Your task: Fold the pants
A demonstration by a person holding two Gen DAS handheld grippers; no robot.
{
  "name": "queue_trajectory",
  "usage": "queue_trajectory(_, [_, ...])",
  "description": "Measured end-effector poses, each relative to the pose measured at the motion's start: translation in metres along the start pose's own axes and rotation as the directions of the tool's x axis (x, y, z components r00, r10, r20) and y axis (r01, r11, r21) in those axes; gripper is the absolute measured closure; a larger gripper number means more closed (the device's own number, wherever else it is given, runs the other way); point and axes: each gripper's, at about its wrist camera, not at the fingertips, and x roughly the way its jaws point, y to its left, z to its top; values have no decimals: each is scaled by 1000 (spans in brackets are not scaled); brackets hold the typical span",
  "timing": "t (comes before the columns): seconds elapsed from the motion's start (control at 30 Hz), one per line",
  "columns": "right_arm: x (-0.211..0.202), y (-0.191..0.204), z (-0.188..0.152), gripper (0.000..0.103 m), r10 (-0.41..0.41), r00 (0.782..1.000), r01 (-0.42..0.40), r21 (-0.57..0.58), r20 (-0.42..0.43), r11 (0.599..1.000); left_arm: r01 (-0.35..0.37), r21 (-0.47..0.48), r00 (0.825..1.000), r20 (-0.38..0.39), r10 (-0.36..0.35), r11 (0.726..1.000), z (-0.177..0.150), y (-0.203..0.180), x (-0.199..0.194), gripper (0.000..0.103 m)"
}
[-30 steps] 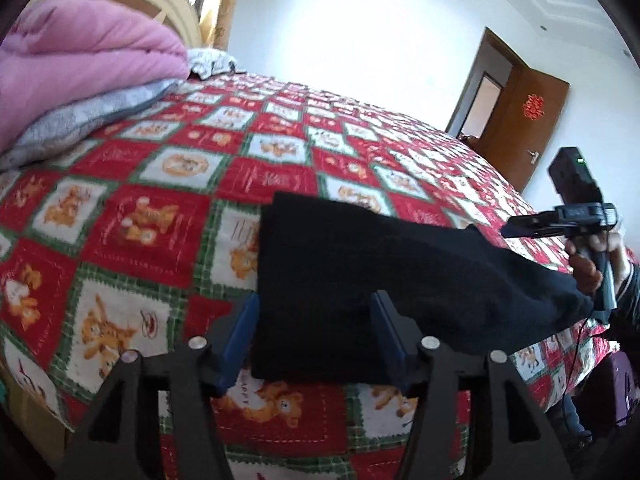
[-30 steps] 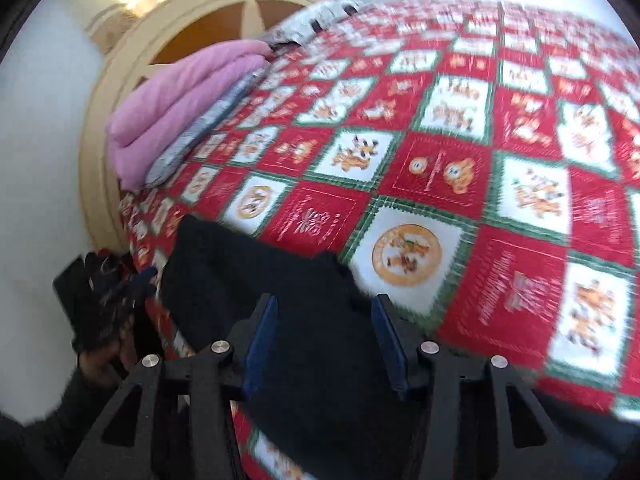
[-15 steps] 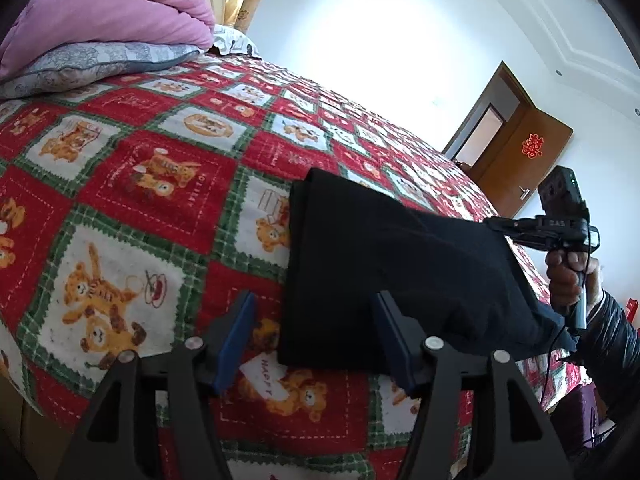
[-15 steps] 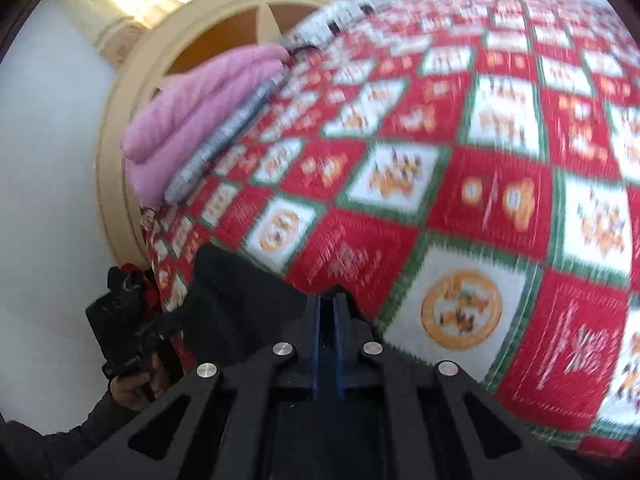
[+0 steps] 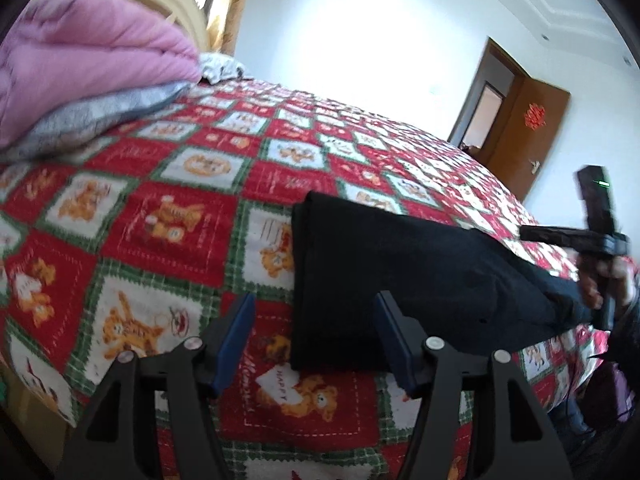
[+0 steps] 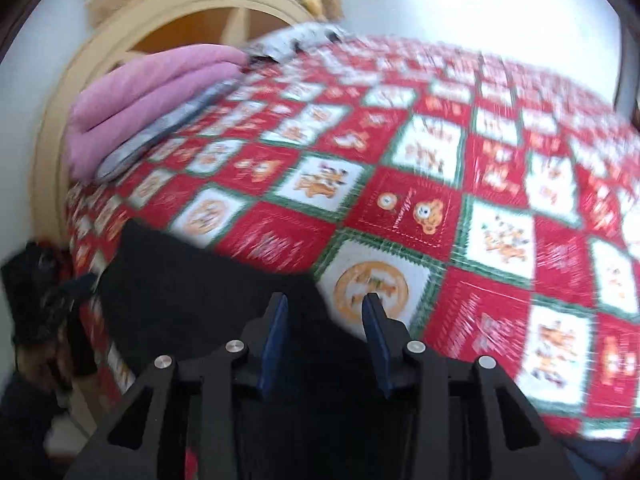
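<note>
Black pants [image 5: 400, 268] lie folded flat on the red patterned bed cover, near its front edge. My left gripper [image 5: 314, 340] is open and empty, hovering over the pants' near left corner. In the left wrist view the right gripper [image 5: 560, 236] shows at the far right, beyond the pants' other end. In the right wrist view the pants [image 6: 192, 284] lie at lower left under my right gripper [image 6: 324, 340], which is open with nothing between its blue pads. The left gripper shows blurred at the left edge [image 6: 36, 292].
A folded pink quilt [image 5: 80, 64] on a grey blanket [image 5: 92, 120] lies by the rounded wooden headboard [image 6: 72, 92]. The red checked bed cover [image 6: 460, 184] spreads wide beyond the pants. A brown door [image 5: 524, 136] stands open at the far wall.
My right gripper was open, shut half a second ago, and is open again, off the pants. My left gripper stayed open and shifted slightly over the pants' corner.
</note>
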Motion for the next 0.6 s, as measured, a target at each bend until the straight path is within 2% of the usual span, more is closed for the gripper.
queue_trajectory(0.1, [-37,36,-42,62,-14,999,21,-179,41,984,6,105,999,34,-10,994,2,-21,-5,39])
queue_trajectory(0.17, [-42,54,-68,62,-25,999,34,-265,34,964,17,169,1000,20,-21,985,-1,-37,-2,39])
queue_trajectory(0.27, [-29,70,-105,63,-141,990,137,-390,17,911,17,248,1000,-5,-16,969,-7,-57,7,39])
queue_trajectory(0.33, [-22,68,-112,63,-187,982,183,-400,30,898,2,291,1000,-28,7,957,-13,-69,16,39])
queue_trajectory(0.4, [-16,60,-112,70,-206,978,206,-382,43,901,-48,339,997,-42,66,940,-19,-78,26,40])
queue_trajectory(0.47, [-15,55,-108,94,-191,981,193,-358,41,913,-79,356,994,-39,99,931,-21,-80,29,48])
queue_trajectory(0.6, [-32,57,-97,98,-171,984,179,-331,53,926,-91,350,993,-32,109,932,-18,-70,25,75])
